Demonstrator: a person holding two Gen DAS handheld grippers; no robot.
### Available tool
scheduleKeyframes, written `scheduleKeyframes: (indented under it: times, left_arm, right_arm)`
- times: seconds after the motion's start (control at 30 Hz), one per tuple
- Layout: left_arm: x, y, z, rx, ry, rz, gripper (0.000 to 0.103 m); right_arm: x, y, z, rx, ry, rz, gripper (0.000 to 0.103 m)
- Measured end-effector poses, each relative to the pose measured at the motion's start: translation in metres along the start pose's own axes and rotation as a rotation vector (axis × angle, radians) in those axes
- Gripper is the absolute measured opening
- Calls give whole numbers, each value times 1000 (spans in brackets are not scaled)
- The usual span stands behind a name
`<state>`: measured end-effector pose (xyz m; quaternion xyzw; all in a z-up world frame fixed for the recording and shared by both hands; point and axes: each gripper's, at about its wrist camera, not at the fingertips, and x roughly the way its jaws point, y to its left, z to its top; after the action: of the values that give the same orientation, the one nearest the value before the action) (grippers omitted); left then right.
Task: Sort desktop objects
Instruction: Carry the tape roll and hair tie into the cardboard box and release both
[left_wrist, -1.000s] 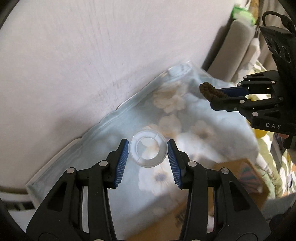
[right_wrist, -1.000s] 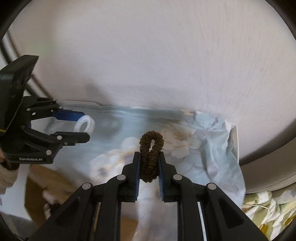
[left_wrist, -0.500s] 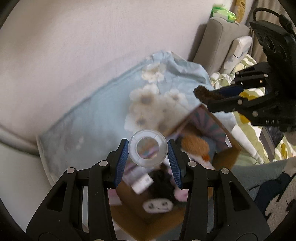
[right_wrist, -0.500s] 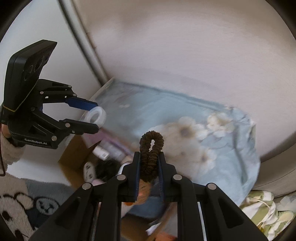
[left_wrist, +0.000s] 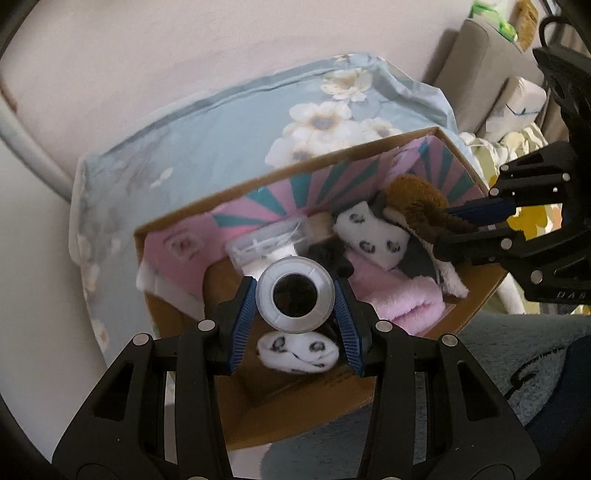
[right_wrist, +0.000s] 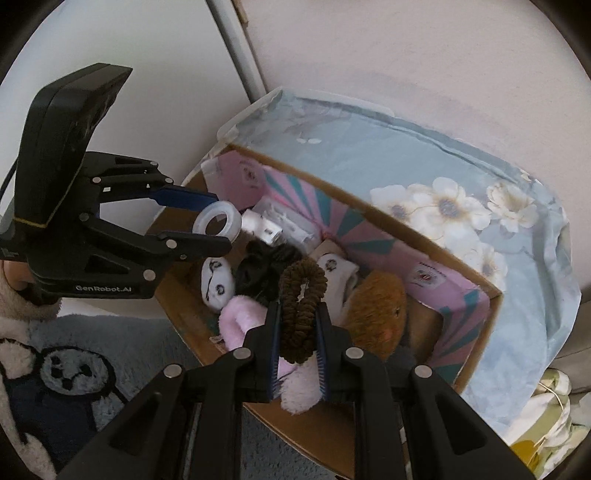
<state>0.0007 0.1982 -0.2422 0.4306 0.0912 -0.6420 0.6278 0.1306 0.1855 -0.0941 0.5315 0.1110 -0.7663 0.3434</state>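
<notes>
My left gripper (left_wrist: 295, 297) is shut on a clear roll of tape (left_wrist: 295, 316) and holds it above the open cardboard box (left_wrist: 332, 402). In the right wrist view the left gripper (right_wrist: 212, 229) and the roll of tape (right_wrist: 217, 223) hang over the box's left end (right_wrist: 177, 306). My right gripper (right_wrist: 297, 325) is shut on a brown hair scrunchie (right_wrist: 301, 314) above the box; it shows in the left wrist view (left_wrist: 447, 230) with the scrunchie (left_wrist: 443, 221).
The box holds white plush pieces (left_wrist: 297, 352), a pink fluffy item (right_wrist: 236, 325), a black scrunchie (right_wrist: 262, 269), a brown plush (right_wrist: 380, 314) and a clear plastic case (left_wrist: 266, 243). It lies on a blue floral cloth (right_wrist: 406, 162) by a wall. A grey rug (right_wrist: 74, 373) lies below.
Both grippers have tilted down from facing the wall and cloth to above the open box, each still holding its object.
</notes>
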Motion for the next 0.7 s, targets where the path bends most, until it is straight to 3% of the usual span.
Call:
scheduleKeyframes:
  times: [0.53, 0.6, 0.63, 0.67, 0.7]
  left_arm:
    - [4, 4, 0, 20, 11, 32, 40]
    - [6, 3, 1, 22, 18, 38, 41]
    - [7, 4, 1, 17, 29, 41, 53]
    - [7, 4, 2, 13, 30, 48, 84]
    - [7, 4, 2, 26, 25, 61, 103]
  right_arm:
    - [1, -1, 2, 29, 12, -11, 16]
    - [1, -2, 1, 37, 4, -4, 25]
    - [1, -2, 1, 44, 4, 7, 38]
    - [0, -3, 1, 55, 2, 10, 54]
    - [-1, -4, 1, 70, -3, 5, 61]
